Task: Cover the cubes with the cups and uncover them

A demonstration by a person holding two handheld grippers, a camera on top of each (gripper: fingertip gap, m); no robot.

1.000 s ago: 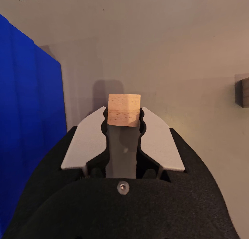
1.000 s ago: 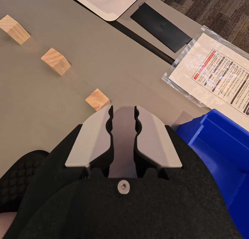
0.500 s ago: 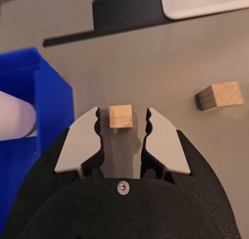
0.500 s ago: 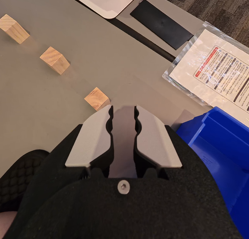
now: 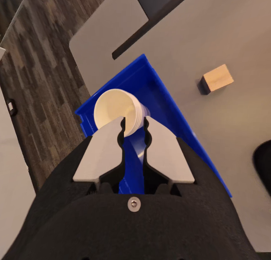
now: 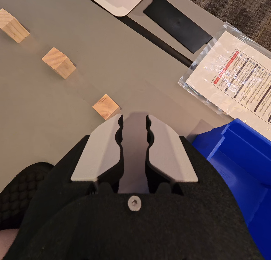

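In the left wrist view, a stack of white cups (image 5: 115, 107) lies on its side in a blue bin (image 5: 165, 100), mouth toward me. My left gripper (image 5: 134, 118) is open with a narrow gap, its tips straddling the stack's rim; I cannot tell whether they touch it. One wooden cube (image 5: 217, 79) sits on the grey table to the right. My right gripper (image 6: 134, 116) is open and empty just above the table. Three wooden cubes lie in a diagonal row: near (image 6: 106, 106), middle (image 6: 58, 63), far (image 6: 13, 26).
A second blue bin (image 6: 234, 157) stands right of my right gripper. A paper in a plastic sleeve (image 6: 234, 79), a black pad (image 6: 176, 22) and a white board (image 6: 117, 2) lie behind. The table edge (image 5: 76, 71) and the floor are left of the cup bin.
My left gripper let go of the cube it held, left it on the table, and swung left over the blue bin to the cup stack. My right gripper has barely moved.
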